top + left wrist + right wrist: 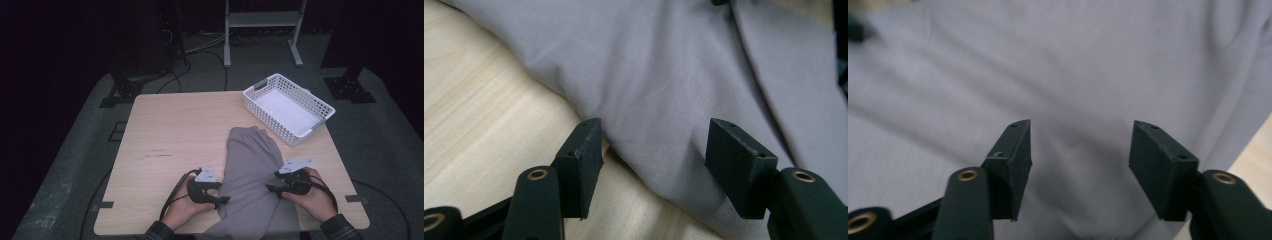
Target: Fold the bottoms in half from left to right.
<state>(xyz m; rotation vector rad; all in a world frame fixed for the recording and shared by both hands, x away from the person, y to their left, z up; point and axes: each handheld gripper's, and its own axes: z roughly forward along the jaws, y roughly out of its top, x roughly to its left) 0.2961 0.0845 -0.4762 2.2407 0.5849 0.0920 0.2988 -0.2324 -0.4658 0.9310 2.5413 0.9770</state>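
My left gripper [651, 150]: jaws parted – soft grey cloth garment [664, 75] between, unpinched.
My right gripper [1078, 150]: same.

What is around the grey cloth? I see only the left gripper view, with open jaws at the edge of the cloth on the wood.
Observer: The grey cloth lies on the near half of a wooden table and hangs over its near edge.
Operator: Is there any container?
Observer: Yes, a white perforated basket stands at the far right corner, beyond the cloth, with nothing in it.
Operator: Where is the other gripper?
Observer: The right gripper is at the cloth's right side, facing the left gripper across it.
Operator: Does it hold the cloth?
Observer: No. In the right gripper view its jaws stand apart over the cloth, not pinching it.
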